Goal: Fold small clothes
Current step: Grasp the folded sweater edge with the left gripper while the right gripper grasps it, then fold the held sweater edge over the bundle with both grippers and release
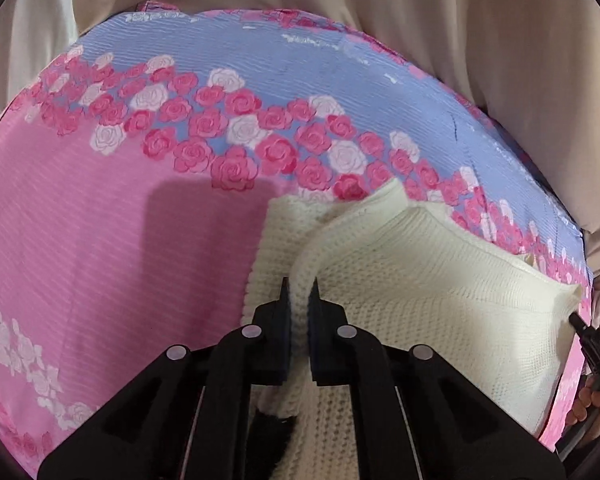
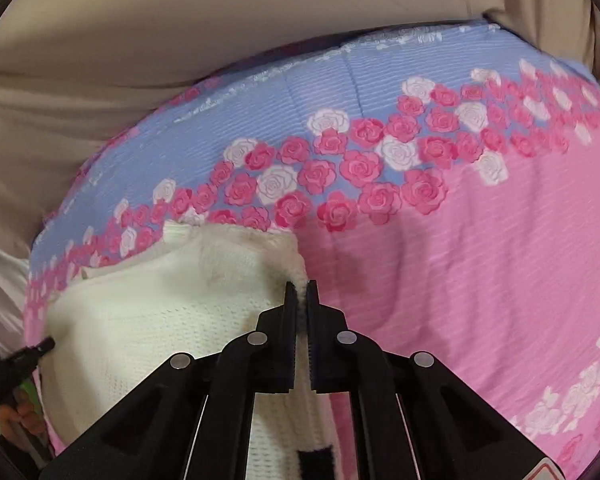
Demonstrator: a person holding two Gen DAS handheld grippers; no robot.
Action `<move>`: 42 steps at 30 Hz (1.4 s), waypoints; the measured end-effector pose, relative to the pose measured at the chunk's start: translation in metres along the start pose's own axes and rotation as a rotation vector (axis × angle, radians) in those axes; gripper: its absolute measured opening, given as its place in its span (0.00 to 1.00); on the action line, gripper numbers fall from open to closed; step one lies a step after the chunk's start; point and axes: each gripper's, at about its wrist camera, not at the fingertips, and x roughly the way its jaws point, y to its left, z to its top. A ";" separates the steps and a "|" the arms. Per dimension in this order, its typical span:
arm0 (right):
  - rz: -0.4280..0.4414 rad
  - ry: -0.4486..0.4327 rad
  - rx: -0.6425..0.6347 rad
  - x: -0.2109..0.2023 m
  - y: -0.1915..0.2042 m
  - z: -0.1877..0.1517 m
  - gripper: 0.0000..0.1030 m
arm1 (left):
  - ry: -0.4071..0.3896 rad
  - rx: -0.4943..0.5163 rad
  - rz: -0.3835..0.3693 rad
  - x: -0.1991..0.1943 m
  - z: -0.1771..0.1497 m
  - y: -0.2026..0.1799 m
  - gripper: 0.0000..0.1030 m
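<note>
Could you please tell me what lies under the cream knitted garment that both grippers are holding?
Under the cream knitted garment lies the pink and blue rose-print cloth, which shows all around it. The part directly beneath is covered. The left gripper and right gripper pinch its edges.

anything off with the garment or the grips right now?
One thing: the cream knitted garment has a faint greyish smudge near its upper fold, seen from the right wrist; it could be a stain or only shadow. Otherwise left gripper and right gripper each pinch an edge, over the pink and blue rose-print sheet.
</note>
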 end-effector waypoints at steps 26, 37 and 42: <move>0.148 0.110 0.260 -0.029 -0.030 -0.139 0.13 | 0.069 -0.210 -0.165 -0.060 -0.112 0.033 0.15; 0.009 0.175 0.229 -0.123 -0.088 -0.221 0.11 | 0.313 -0.110 -0.108 -0.069 -0.223 0.062 0.18; -0.042 0.219 0.193 -0.119 -0.090 -0.248 0.30 | 0.097 0.011 -0.070 -0.119 -0.190 0.042 0.34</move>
